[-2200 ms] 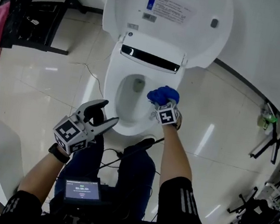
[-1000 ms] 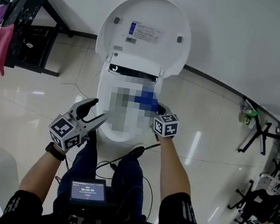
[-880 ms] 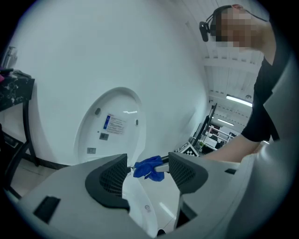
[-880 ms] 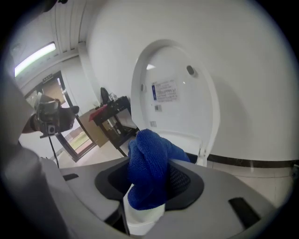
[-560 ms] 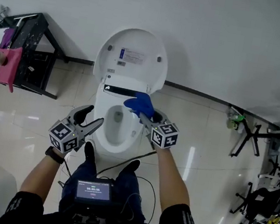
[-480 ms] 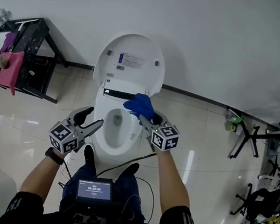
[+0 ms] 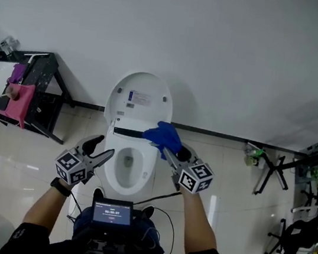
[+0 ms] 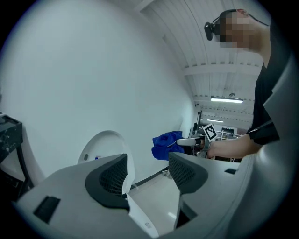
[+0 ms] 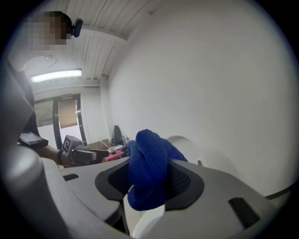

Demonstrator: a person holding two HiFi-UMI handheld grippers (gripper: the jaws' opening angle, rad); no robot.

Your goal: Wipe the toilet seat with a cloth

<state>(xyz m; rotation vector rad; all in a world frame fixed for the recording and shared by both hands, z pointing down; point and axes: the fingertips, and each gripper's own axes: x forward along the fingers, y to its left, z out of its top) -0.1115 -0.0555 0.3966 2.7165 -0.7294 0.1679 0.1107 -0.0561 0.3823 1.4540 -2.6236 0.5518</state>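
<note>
A white toilet (image 7: 126, 171) stands against the wall with its lid (image 7: 139, 101) raised; the seat rim rings the bowl below it. A bunched blue cloth (image 7: 164, 135) (image 9: 148, 170) is pinched in my right gripper (image 7: 170, 154), which hovers well above the seat's right side. From the left gripper view the cloth (image 8: 167, 144) shows beyond the jaws. My left gripper (image 7: 98, 151) (image 8: 147, 168) is open and empty, held in the air left of the bowl.
A black rack (image 7: 35, 95) with a pink cloth (image 7: 19, 100) stands at the left wall. Black folding stands (image 7: 274, 171) and clutter sit at the right. A small screen (image 7: 112, 212) hangs at the person's chest, with shoes and a cable on the tiled floor below.
The view has pulled back and up from the toilet. My right gripper has lifted the blue cloth off the seat's right side into the air. The left gripper stays open.
</note>
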